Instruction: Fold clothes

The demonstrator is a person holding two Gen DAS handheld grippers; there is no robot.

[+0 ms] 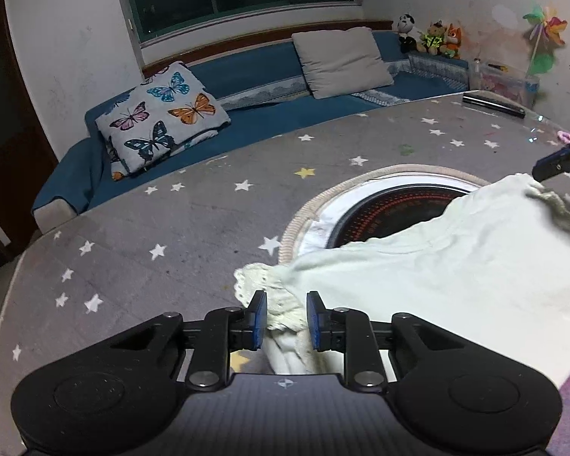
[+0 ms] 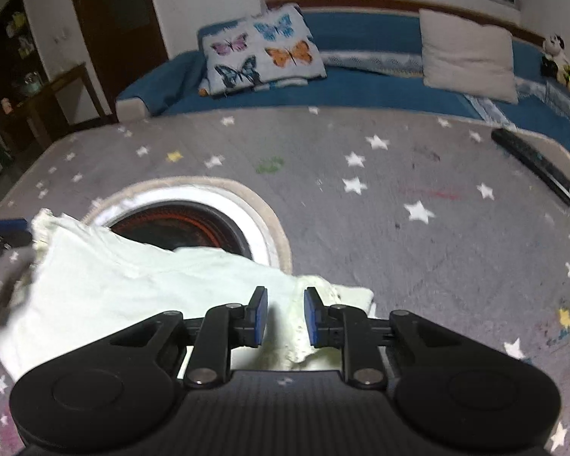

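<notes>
L gripper [image 1: 286, 319] jaws standing partly apart w/ the pale garment's [image 1: 437, 266] lace edge sitting between; firm grip can't be confirmed. R gripper [image 2: 285, 317] showing same. Garment lying on starred table cover [image 1: 171, 209], overlapping round heater [image 1: 395, 209]. Fold progress: can't be judging.

One pale garment [image 1: 437, 266] and one black remote [image 1: 494, 104] lie on the counter [image 1: 171, 228]. Two cushions sit on the sofa: one butterfly-print [image 1: 159, 117], one plain beige [image 1: 342, 60]. Three stuffed toys [image 1: 431, 36] line the corner.
</notes>
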